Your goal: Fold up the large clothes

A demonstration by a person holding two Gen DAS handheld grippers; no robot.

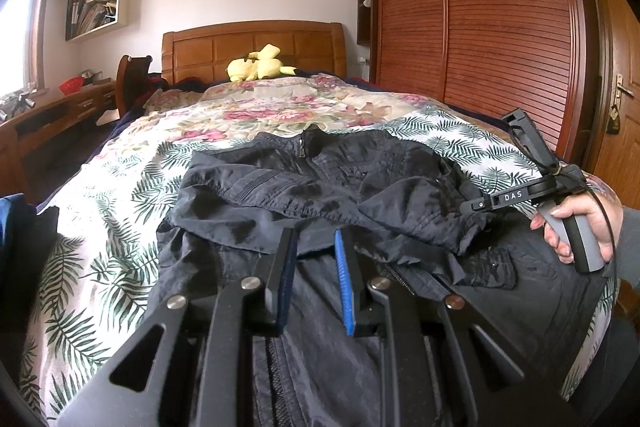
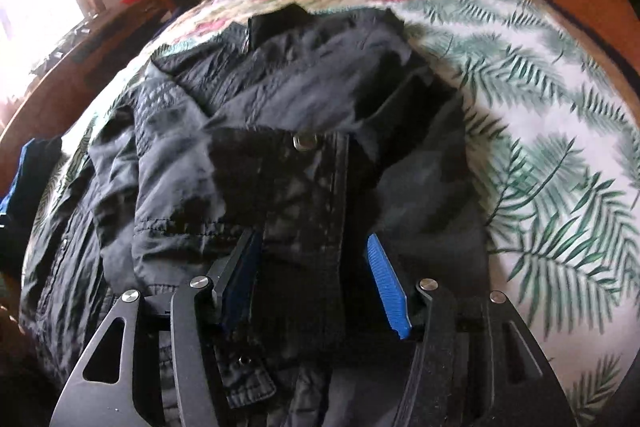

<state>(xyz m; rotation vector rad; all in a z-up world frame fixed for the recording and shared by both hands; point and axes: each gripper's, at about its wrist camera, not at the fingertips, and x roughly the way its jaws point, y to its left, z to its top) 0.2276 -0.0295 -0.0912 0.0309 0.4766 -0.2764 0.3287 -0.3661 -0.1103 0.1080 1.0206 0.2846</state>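
Observation:
A black zip jacket (image 1: pixel 320 187) lies front-up on the bed, collar toward the headboard, both sleeves folded across the chest. My left gripper (image 1: pixel 316 233) hovers open over the jacket's lower front, nothing between its blue pads. The right gripper's handle (image 1: pixel 560 195), held by a hand, shows at the jacket's right side in the left wrist view. In the right wrist view the jacket (image 2: pixel 280 115) fills the middle. My right gripper (image 2: pixel 312 239) is open just above a folded sleeve cuff with a snap (image 2: pixel 304 141), holding nothing.
The bed carries a floral and palm-leaf quilt (image 1: pixel 120 227). A yellow plush toy (image 1: pixel 260 67) sits by the wooden headboard (image 1: pixel 252 47). A wooden wardrobe (image 1: pixel 480 7) stands on the right, a desk (image 1: pixel 60 111) on the left. Blue and dark clothes (image 1: pixel 16 223) lie at the left edge.

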